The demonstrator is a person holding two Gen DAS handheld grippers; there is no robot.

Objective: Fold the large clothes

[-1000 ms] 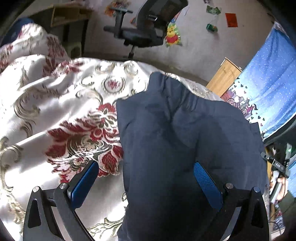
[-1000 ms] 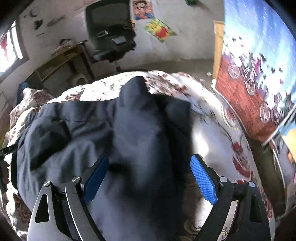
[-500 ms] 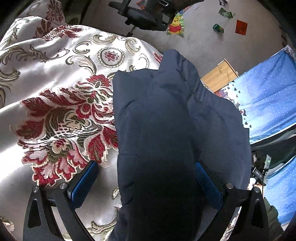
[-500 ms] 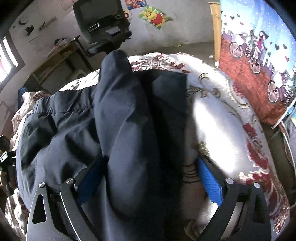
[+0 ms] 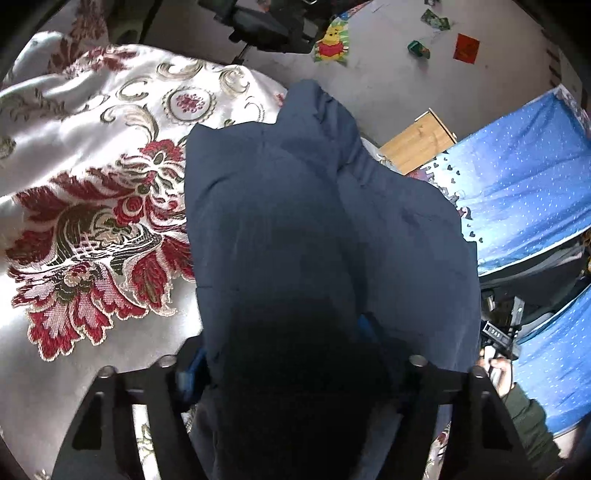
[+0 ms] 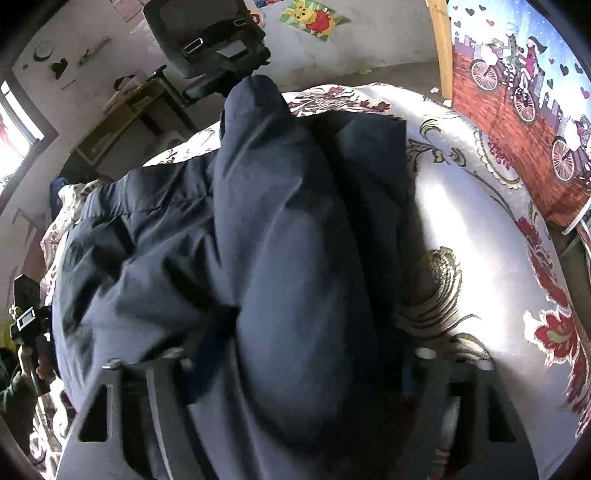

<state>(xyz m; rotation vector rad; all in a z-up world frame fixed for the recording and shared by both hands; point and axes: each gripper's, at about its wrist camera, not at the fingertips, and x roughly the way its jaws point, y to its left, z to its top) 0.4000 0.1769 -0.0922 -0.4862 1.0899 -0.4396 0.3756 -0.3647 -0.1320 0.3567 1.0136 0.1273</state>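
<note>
Left gripper (image 5: 284,354) now closed down on a thick roll of the dark navy garment (image 5: 295,206), lower centre of frame; blue pads almost buried in cloth, only slivers showing. Was wide open a second ago, pads clear on both sides. Right gripper (image 6: 295,365) same story: jaws drawn in tight around a padded fold, lower centre of its view, fingers nearly swallowed by fabric. Half a second back both were straddling the cloth but not biting.

Means, as a judgement: grab phase done on both sides, lift-and-carry of the near edge probably next. Fold itself not yet made; garment lying bunched and puffy, not flat, running from the grippers up to the top centre of both views. Looks like a quilted jacket, exact type unclear. Bulky and slippery-looking, so grip may slide if pulled fast.

Surface: bed with a shiny white bedspread (image 5: 92,206), red floral and gold scroll pattern, wrinkled at upper left of the left view, bright glare at right of the right view. Garment sitting on it, touching.

Room: office chair (image 6: 210,40) at top, Winnie-the-Pooh sticker (image 6: 314,18) on wall, blue starry curtain (image 5: 517,177) at right of left view, wooden board (image 5: 417,144) beside it, desk at upper left of right view.
</note>
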